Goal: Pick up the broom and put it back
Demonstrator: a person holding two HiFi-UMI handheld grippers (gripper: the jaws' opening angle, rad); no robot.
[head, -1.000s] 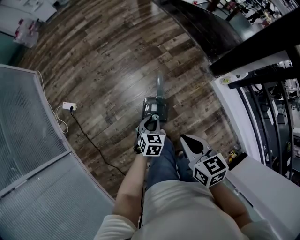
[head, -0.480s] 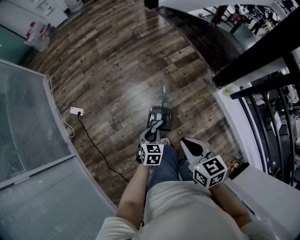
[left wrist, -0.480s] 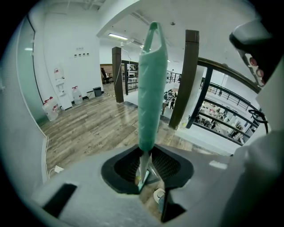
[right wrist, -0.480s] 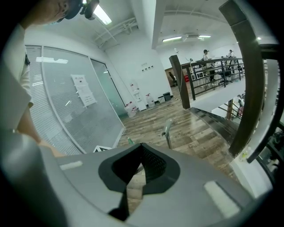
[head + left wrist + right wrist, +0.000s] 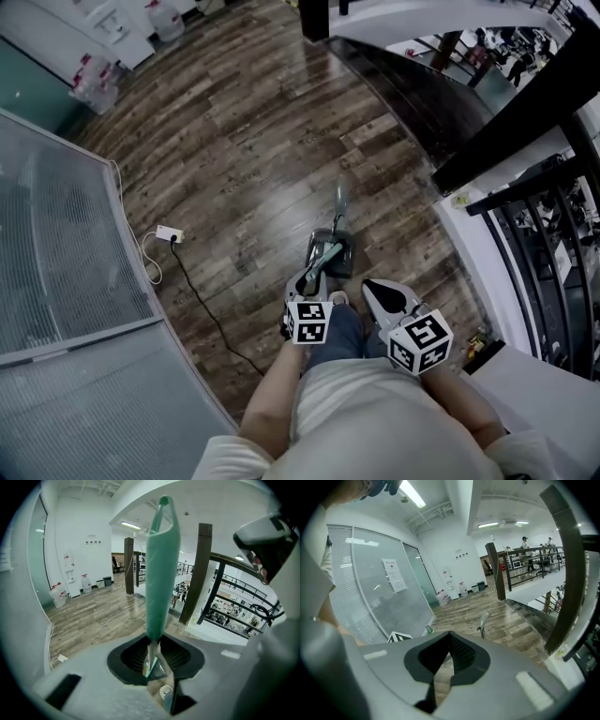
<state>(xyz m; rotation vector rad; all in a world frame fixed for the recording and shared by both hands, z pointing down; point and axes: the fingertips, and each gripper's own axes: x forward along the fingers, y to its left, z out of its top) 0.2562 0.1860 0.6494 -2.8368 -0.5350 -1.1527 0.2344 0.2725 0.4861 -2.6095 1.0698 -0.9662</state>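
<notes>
Green plastic covers the handle of the broom, and it sticks up right in front of the left tongs. Their jaws are narrow and pinch the thin stick just under the green part. The broom looks lifted off the wooden floor. The right tongs hold nothing, and their jaws are together at the tips. They hang just beside the left ones, above the person's legs.

I think the picking-up part is done and the carrying part is on. Next the broom must go back to its spot, and I cannot see that spot here. That needs a tight pinch. It also needs care, so the long handle does not bump the black railing on the right.
</notes>
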